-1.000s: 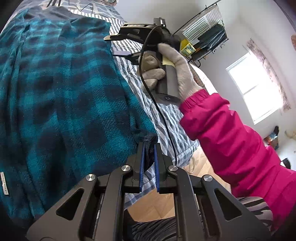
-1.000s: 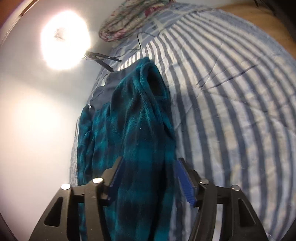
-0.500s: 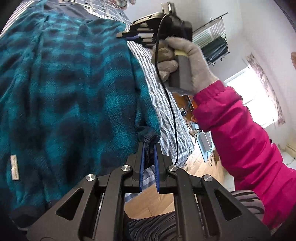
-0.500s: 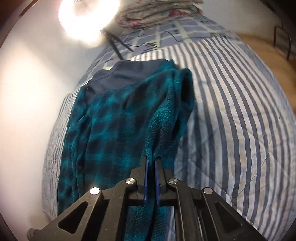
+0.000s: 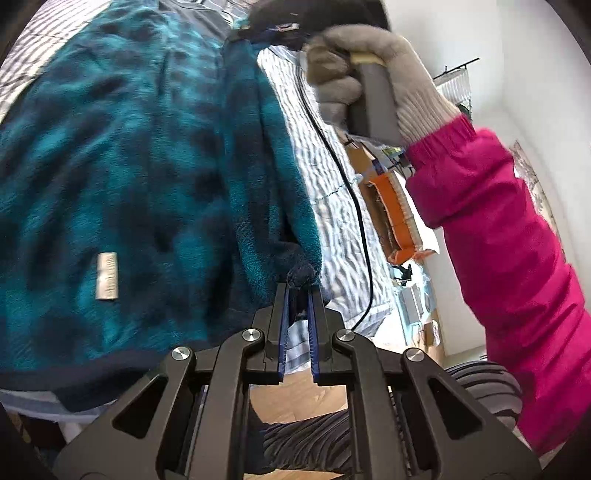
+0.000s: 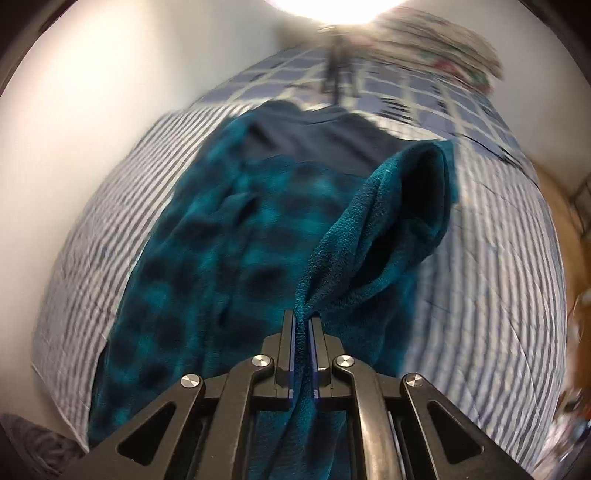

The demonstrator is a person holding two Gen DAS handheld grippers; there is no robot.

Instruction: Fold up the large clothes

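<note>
along the bed's (image 5: 332, 206) near edge both the left gripper (image 5: 298, 291) and right gripper (image 6: 303, 321) are clamped on the soft, floppy fleece (image 5: 122, 155), best held at its hem corners.

The gripper (image 6: 303, 325) at lower centre pinches a raised fold of the fleece (image 6: 229, 258), which lies mid-frame on the striped bedspread (image 6: 491, 295).

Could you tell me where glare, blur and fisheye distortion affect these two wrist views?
Right wrist view: a lamp blows out the top edge, the striped bedding is motion-smeared and bowed. Left wrist view: the teal plaid fleece and gloved hand are blurred; the gripper bodies stay sharp.
</note>
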